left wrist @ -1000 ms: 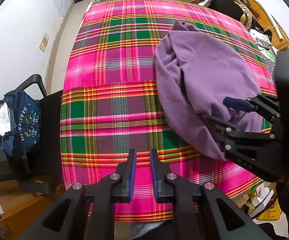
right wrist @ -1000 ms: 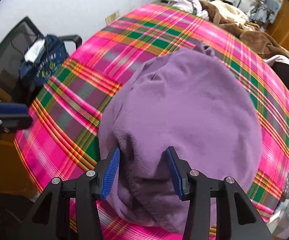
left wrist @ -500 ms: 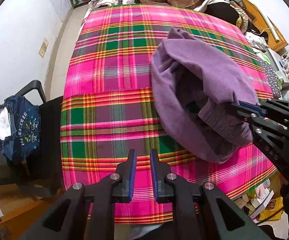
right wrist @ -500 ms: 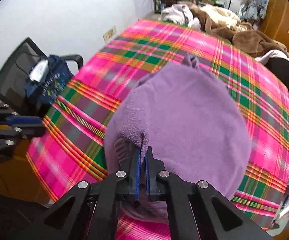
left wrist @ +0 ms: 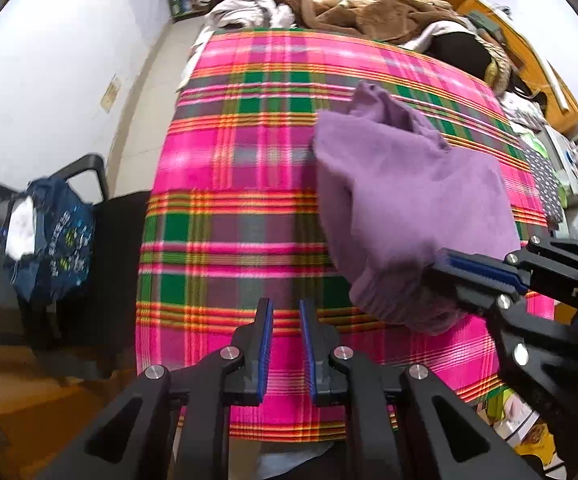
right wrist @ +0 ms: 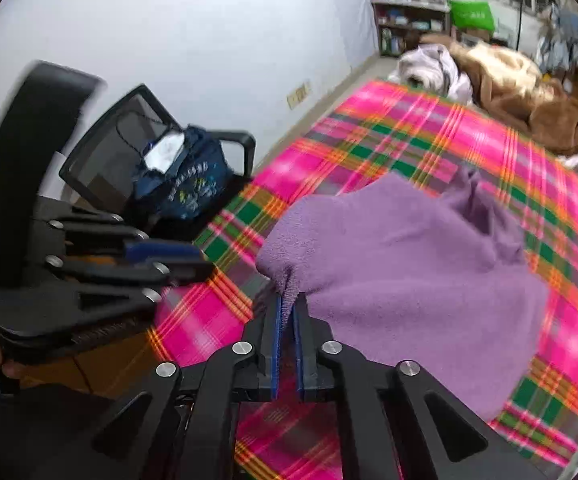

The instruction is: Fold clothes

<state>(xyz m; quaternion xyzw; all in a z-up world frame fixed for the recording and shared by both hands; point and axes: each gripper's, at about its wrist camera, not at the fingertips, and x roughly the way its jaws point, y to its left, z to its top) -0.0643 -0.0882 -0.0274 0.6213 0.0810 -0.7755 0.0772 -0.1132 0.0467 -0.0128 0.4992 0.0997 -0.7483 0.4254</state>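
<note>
A purple fleece garment (left wrist: 401,200) lies bunched on the right half of a pink, green and orange plaid bed cover (left wrist: 241,220). My right gripper (right wrist: 289,300) pinches a fold at the garment's (right wrist: 409,264) near edge and holds that edge up off the cover; its jaws are opening slightly, with the fabric still pressed between the pads. In the left wrist view the right gripper (left wrist: 439,264) comes in from the right. My left gripper (left wrist: 284,304) hovers over the cover's near part, pads a narrow gap apart with nothing between them. It also shows as the left gripper (right wrist: 201,258) beside the garment.
A black mesh chair with a dark blue bag (left wrist: 49,240) stands left of the bed, the bag (right wrist: 185,184) near my left gripper. Brown and white blankets (left wrist: 369,12) pile up at the far end. Shelves (right wrist: 409,20) line the back wall. Wooden furniture (left wrist: 529,40) flanks the right.
The right gripper went from open around the garment's near edge to shut on it, then rose and pulled that edge up. The garment bunched. The left gripper rose a little.
</note>
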